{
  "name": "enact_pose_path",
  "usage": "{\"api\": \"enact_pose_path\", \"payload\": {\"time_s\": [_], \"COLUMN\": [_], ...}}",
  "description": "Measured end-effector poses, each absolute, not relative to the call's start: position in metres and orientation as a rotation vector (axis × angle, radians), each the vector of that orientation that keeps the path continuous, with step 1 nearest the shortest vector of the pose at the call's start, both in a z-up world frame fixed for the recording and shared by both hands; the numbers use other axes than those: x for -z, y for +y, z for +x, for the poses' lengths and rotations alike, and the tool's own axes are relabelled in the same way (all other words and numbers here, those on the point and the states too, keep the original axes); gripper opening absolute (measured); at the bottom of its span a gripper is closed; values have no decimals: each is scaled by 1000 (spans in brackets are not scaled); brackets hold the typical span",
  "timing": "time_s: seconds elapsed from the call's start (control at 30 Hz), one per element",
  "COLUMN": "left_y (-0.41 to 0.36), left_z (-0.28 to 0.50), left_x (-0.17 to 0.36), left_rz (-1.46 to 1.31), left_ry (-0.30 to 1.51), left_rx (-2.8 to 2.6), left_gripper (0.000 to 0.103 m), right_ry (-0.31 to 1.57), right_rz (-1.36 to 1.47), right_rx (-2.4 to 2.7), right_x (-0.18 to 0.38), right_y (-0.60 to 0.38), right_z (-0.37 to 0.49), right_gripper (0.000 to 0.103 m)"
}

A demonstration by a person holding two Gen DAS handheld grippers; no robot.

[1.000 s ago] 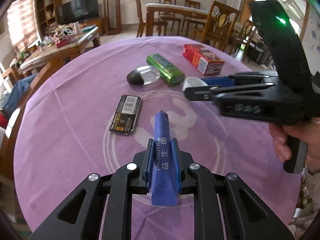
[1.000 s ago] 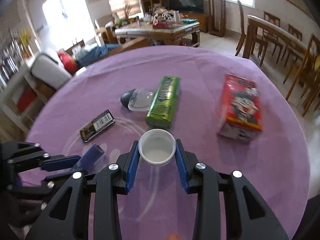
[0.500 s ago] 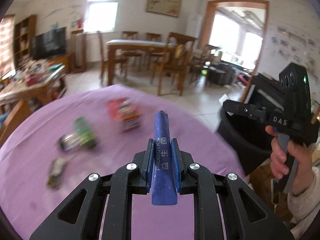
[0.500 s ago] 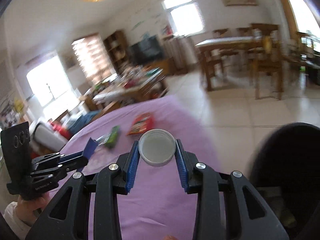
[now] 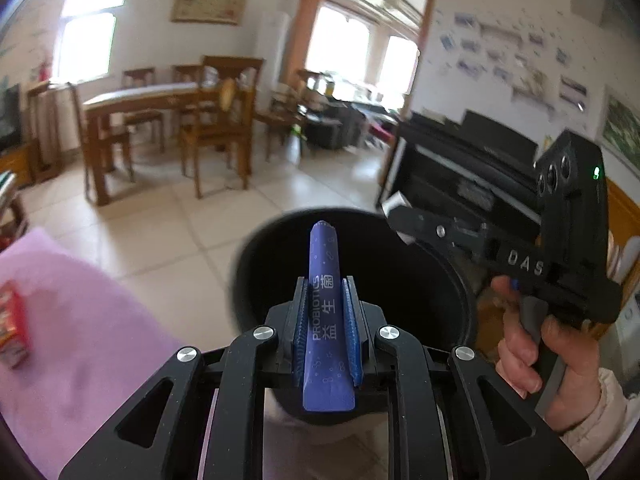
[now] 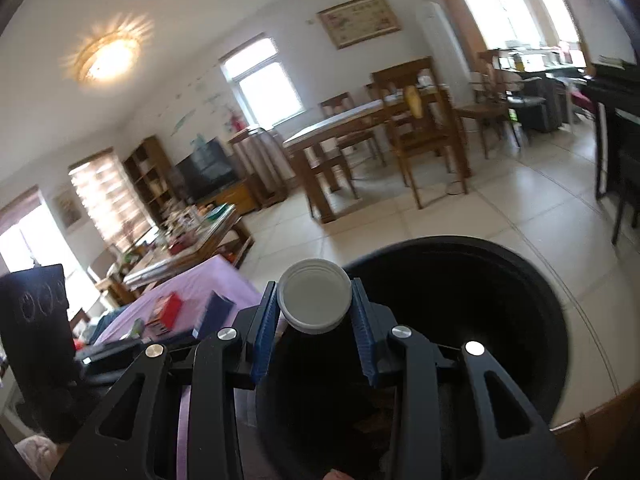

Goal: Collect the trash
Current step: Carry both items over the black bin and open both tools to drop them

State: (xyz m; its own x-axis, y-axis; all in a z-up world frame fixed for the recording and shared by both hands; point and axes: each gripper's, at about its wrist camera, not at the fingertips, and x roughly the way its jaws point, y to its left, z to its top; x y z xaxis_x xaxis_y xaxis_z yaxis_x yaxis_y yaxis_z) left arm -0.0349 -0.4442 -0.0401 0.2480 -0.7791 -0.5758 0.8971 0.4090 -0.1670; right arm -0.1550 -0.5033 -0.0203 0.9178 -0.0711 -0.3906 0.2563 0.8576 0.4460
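A blue sachet (image 5: pixel 325 312), centre of the left wrist view, reads "PROBIOTICS" with Chinese characters "益生菌". At right, a black gripper body (image 5: pixel 524 266) reads "DAS".

Left wrist view looks forward along its own tongs (image 5: pixel 326 320), tilted down, close above the black bin (image 5: pixel 280 248), facing the dining table (image 5: pixel 152 96) and doorway. Right wrist view looks along its tongs (image 6: pixel 314 312), close over the same bin (image 6: pixel 520 280), facing the dining table (image 6: pixel 360 120) and window wall. Both share the bin, dining table, tiled floor (image 5: pixel 160 216) and purple bench (image 5: pixel 80 340); each shows the other device at its edge.
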Motion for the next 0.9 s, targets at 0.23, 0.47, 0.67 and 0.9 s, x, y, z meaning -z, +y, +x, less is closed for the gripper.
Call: {"api": "enact_pose_path", "payload": {"time_s": [0.23,0.47,0.67,0.9], "left_y": [-508,-527,-534,-534], "left_z": [-54,-59,-58,-76], "left_x": [74,93,99,88], "left_rz": [291,347,396,468], "left_ry": [695,722,724,581], "left_rx": [1187,1192,1187,1107], "left_gripper": [18,18,20,98], "right_ry": [355,376,379,355], "right_rz": [546,565,576,586], "right_rx": [255,280,279,265], "right_x": [40,61,65,60], "right_y": [-539,-550,-551,-553], "right_z": [-172,-182,-187,-190], "right_gripper": [35,35,38,77]}}
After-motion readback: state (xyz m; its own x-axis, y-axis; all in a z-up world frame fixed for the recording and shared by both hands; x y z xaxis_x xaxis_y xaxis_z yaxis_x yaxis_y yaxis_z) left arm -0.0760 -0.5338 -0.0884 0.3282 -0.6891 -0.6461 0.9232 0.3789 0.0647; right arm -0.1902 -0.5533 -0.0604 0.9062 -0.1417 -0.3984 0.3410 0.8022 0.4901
